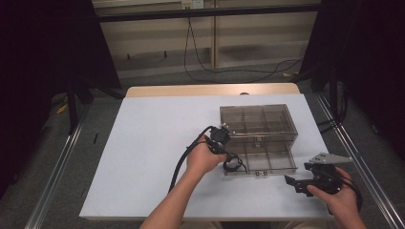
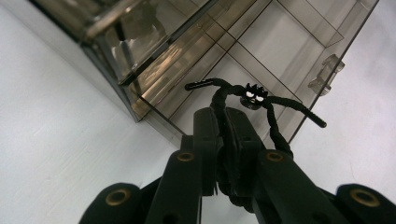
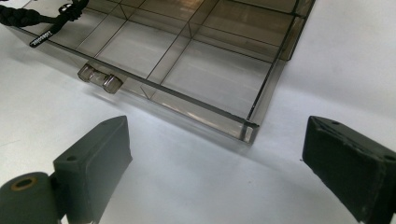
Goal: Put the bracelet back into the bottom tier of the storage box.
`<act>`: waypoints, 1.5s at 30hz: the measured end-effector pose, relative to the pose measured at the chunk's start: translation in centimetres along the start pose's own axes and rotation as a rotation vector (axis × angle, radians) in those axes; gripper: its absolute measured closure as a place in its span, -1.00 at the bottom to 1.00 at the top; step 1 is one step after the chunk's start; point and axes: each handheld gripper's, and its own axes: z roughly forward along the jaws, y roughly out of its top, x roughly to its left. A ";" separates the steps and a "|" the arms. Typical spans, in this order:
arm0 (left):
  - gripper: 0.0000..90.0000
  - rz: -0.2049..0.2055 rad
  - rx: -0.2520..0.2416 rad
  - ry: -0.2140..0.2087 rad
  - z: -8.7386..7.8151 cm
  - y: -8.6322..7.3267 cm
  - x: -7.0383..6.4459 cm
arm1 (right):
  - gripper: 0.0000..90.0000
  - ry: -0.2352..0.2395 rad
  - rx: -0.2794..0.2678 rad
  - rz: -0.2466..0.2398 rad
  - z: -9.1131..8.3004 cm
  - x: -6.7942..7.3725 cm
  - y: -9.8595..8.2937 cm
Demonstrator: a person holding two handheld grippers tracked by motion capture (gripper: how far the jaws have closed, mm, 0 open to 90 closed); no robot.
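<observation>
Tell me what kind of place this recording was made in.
Probably a lab or recording rig, not a home: a bare white table framed by metal rails, dark curtains on both sides, and loose cables across the floor behind.

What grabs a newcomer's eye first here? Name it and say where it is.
The smoky clear drawer box on the white table, right of centre, with its lower drawer pulled out toward the person. Next, the black braided cord with a small cartoon face charm, clamped in the left gripper over the drawer's near left corner. The right gripper waits open by the drawer's right corner.
</observation>
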 end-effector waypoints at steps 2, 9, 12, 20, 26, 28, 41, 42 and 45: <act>0.87 0.004 -0.009 0.001 0.2 0.1 0.0 | -0.84 0.000 -0.001 0.000 0.0 0.0 0.0; 0.88 -0.003 -0.014 0.008 0.4 0.3 0.1 | -0.84 0.001 0.000 0.001 0.0 0.0 0.0; 0.88 -0.005 -0.013 0.016 0.7 0.3 0.0 | -0.84 0.001 -0.001 0.000 0.0 0.0 0.0; 0.88 -0.010 -0.012 0.026 0.9 0.4 0.0 | -0.84 0.002 -0.001 0.000 0.0 0.0 0.0; 0.88 -0.004 -0.014 0.029 1.0 0.4 -0.1 | -0.84 -0.001 -0.001 -0.001 0.0 0.0 0.0; 0.83 0.002 -0.021 0.028 1.0 0.4 -0.1 | -0.84 0.000 -0.002 0.001 0.0 0.0 0.0; 0.67 0.013 -0.030 0.020 -0.3 -0.1 -0.4 | -0.84 -0.002 -0.002 0.001 -0.1 0.1 0.0; 0.66 0.015 -0.032 0.017 -0.4 -0.2 -0.4 | -0.84 -0.003 -0.001 0.000 -0.1 0.1 0.0; 0.65 0.011 -0.027 0.011 -0.8 -0.3 -0.6 | -0.84 -0.001 0.000 0.000 0.0 0.1 0.0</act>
